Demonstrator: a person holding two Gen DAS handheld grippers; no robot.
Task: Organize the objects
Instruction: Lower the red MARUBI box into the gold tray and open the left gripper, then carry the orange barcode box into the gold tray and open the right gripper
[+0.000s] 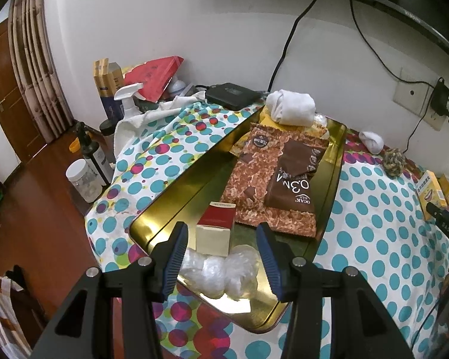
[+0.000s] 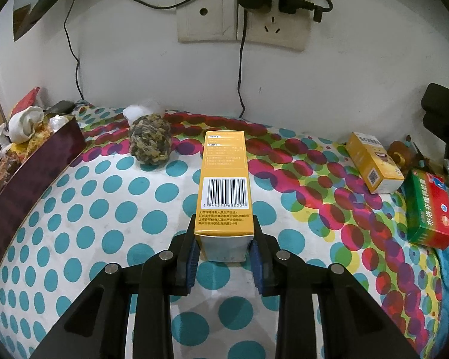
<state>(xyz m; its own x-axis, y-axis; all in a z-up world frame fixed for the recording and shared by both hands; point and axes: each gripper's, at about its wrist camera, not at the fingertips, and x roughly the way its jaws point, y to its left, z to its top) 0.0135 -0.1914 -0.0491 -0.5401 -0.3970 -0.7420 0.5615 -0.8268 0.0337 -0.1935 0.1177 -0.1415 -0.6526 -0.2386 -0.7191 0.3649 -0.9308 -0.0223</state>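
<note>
Fingers (image 2: 256, 233) tight on yellow box (image 2: 224, 179), seemingly above cloth (image 2: 104, 203).

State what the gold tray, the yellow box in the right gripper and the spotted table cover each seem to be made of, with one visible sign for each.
Gold tray: probably metal, polished, since its floor mirrors nearby things.
Yellow box: printed cardboard, with sharp folded edges and a barcode.
Spotted table cover: likely cloth, matte, creased where it drapes.

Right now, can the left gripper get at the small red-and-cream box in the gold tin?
Probably yes. The left gripper is open and empty, its fingers flank the red-and-cream box inside the gold tin. Only the crumpled clear plastic lies in front of it, low and soft.
</note>
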